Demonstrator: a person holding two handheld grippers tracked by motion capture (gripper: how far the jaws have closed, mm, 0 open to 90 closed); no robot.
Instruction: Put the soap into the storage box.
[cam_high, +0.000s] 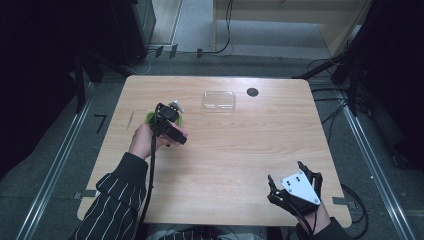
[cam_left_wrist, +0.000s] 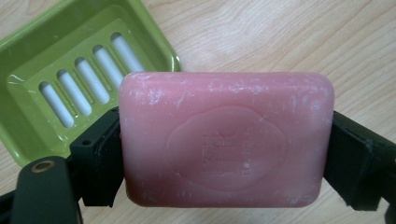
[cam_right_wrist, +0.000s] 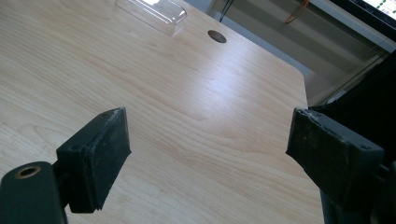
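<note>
Above the left half of the table (cam_high: 225, 150), the left tool (cam_left_wrist: 226, 154) clamps a pink soap bar (cam_left_wrist: 226, 140) by its two short ends, the bar lying flat across the jaws. Just beside and below it sits a green slotted soap dish (cam_left_wrist: 32, 126). Near the front right corner, the right tool (cam_right_wrist: 208, 154) stands wide with nothing between its jaws. A clear plastic lid (cam_high: 219, 100) rests toward the far edge.
</note>
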